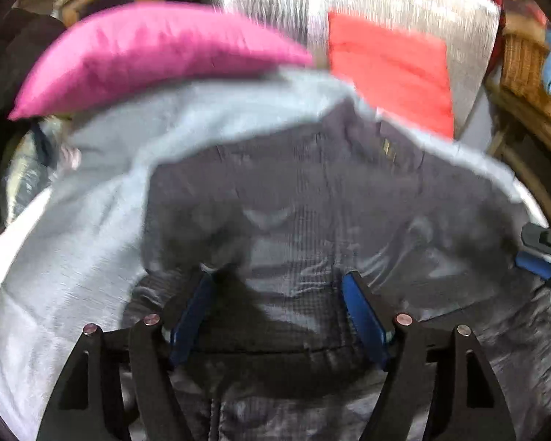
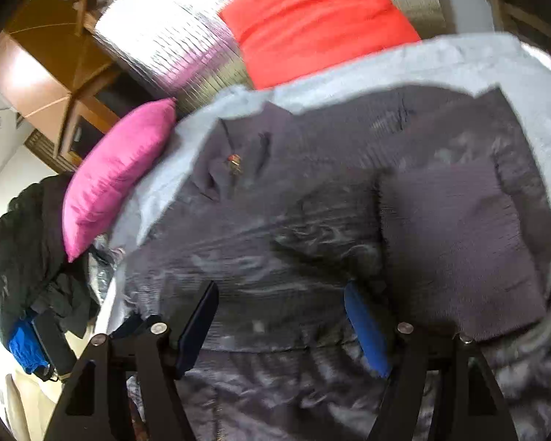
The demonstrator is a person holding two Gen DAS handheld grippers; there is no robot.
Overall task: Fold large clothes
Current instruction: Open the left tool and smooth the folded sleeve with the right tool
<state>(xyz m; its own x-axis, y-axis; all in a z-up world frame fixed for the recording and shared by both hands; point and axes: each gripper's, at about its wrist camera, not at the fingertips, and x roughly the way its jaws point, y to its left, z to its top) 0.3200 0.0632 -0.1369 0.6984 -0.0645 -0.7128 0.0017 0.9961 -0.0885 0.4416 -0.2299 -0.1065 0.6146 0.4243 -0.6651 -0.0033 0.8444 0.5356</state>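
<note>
A dark grey quilted jacket [image 1: 312, 202] lies spread on a pale grey bedcover [image 1: 92, 220], with a small metal tag near its collar [image 2: 234, 163]. In the right wrist view a matte grey panel of the jacket [image 2: 459, 250] lies folded over its shiny body. My left gripper [image 1: 279, 283] hovers over the jacket's lower part. Its jaws stand wide, and nothing is pinched between the blue pads. My right gripper [image 2: 281, 290] is open in the same way over the jacket [image 2: 275, 239]. One of the right gripper's fingers [image 1: 534, 264] shows at the right edge of the left wrist view.
A pink cushion [image 1: 147, 58] and a red cushion [image 1: 389, 70] lie at the head of the bed against a silver quilted panel [image 2: 165, 44]. A wicker basket [image 1: 525, 66] stands to the right. Dark clothes [image 2: 22, 242] are piled beside the bed at the left, near wooden furniture [image 2: 47, 73].
</note>
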